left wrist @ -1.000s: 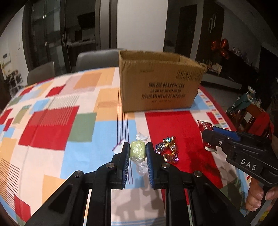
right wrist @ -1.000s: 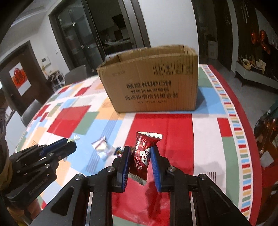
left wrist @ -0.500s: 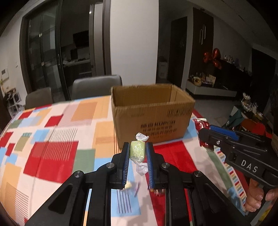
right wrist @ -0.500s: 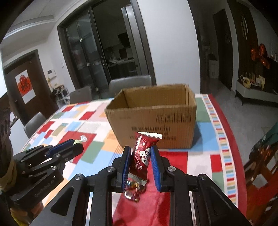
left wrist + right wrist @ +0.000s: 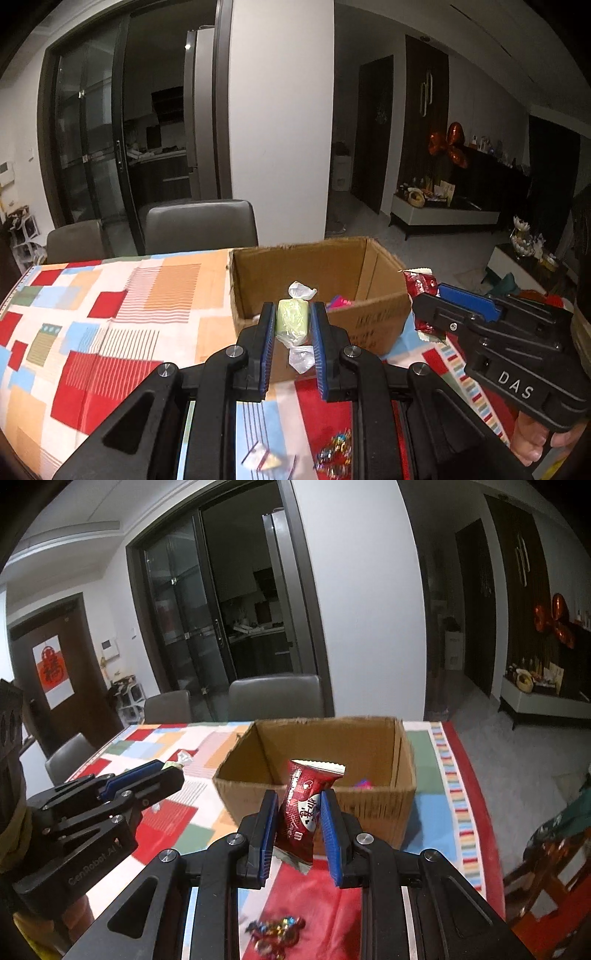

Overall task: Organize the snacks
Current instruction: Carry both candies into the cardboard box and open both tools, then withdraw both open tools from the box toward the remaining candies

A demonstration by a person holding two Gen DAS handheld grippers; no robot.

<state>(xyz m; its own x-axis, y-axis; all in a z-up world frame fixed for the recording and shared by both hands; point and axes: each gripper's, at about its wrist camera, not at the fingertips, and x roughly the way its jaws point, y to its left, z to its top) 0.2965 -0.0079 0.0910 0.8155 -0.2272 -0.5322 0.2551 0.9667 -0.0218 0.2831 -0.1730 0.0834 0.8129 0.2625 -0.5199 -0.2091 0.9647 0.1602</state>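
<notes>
Both tongs are loaded and short of the drop. The left gripper (image 5: 292, 325) is clenched on a pale green candy (image 5: 292, 320) in a clear twist wrapper, pinched upright between its blue pads, and the right gripper (image 5: 299, 814) is clenched on a red snack packet (image 5: 308, 805) that stands a little tilted between its pads. Each snack hangs in the air on the near side of the open cardboard box (image 5: 373, 806), which sits on the patchwork tablecloth (image 5: 110, 321) toward its far right part; neither snack is over the opening yet, as far as the fisheye lets one judge. Some sorting looks done already: a pink and blue wrapper (image 5: 360, 783) shows at the bottom of the box, though the near wall hides most of the floor, so how many snacks lie inside cannot be told. Work is left on the cloth near the grippers: a small heap of shiny foil sweets (image 5: 275, 932) lies on the red patch, and a clear wrapped piece (image 5: 264, 459) lies just left of that heap in the left wrist view. My reading is that the task is mid-way, with two items about to go in and at least those few loose ones still to be gathered.
</notes>
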